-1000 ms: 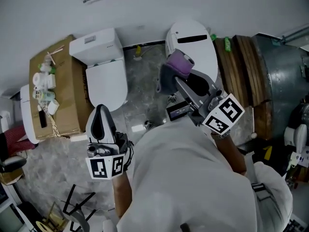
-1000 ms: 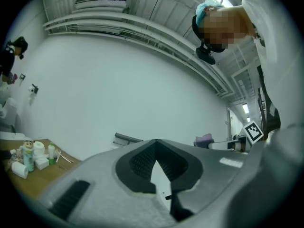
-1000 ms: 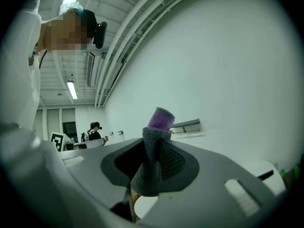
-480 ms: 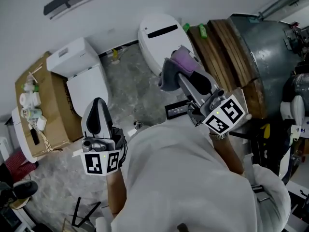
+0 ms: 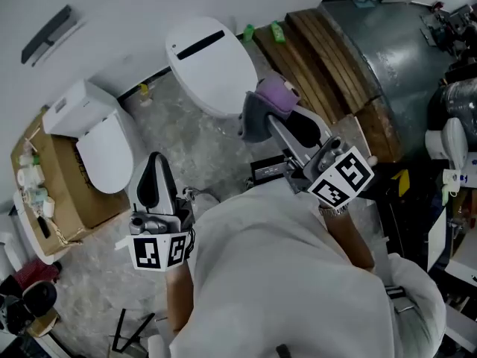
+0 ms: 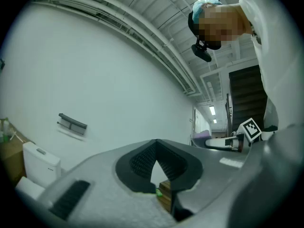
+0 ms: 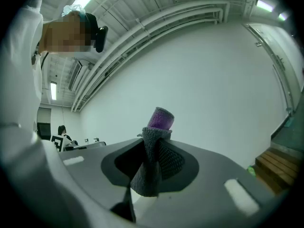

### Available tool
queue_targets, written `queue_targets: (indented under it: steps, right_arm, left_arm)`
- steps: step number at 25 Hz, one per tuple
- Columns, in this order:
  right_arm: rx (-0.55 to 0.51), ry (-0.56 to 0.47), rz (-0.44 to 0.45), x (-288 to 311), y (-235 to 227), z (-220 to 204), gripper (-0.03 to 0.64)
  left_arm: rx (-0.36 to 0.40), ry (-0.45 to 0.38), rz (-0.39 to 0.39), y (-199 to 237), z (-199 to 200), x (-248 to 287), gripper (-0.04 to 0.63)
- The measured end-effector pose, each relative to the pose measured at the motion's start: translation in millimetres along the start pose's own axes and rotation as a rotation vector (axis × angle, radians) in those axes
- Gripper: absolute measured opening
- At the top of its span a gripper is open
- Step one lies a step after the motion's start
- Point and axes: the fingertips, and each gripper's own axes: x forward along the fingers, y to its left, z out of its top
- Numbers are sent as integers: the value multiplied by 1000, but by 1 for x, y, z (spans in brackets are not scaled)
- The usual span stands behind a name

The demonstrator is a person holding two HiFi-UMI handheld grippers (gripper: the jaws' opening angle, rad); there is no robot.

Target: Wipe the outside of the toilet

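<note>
A white toilet with a closed oval lid (image 5: 206,64) stands by the wall at top centre of the head view. A second white toilet with a square tank (image 5: 93,136) stands further left. My right gripper (image 5: 261,114) is shut on a grey and purple cloth (image 5: 270,101), held up in the air just right of the oval toilet and not touching it. The cloth (image 7: 154,148) sticks up between the jaws in the right gripper view. My left gripper (image 5: 153,177) is shut and holds nothing, low at the left, pointing up at the wall.
A cardboard box (image 5: 45,192) with bottles and clutter lies at the far left. Stacked wooden boards (image 5: 328,58) and a large grey metal drum (image 5: 395,43) lie to the right of the oval toilet. A black metal stand (image 5: 130,327) sits at the bottom left.
The view has swung right: both toilets slid left and down in the frame, and the drum came further in. Both grippers kept their pose, the cloth still clamped.
</note>
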Motion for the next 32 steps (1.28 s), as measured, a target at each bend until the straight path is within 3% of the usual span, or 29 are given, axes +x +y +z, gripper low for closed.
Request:
queue_targets:
  steps: [5,11,19,27,32]
  right_arm:
    - [0,4,-15,-65,-42,2,87]
    - [16,22,6,-97,-54,-5,87]
    - [-6,-3,21,-87,-20,3,87]
    - [-21,17,8,-56,26,-3,87]
    - [-27,12,-5,-41,56,-9,87]
  left_arm:
    - [3,12,-10,-68,-21,9,3]
    - [14,19,33,-101,-30,-3,3]
    - [22,7,42,-88,-17,-31,3]
    - [-12,-9,71,-39,0,-69,3]
    - [-10,-4,47,-14,5,-86,3]
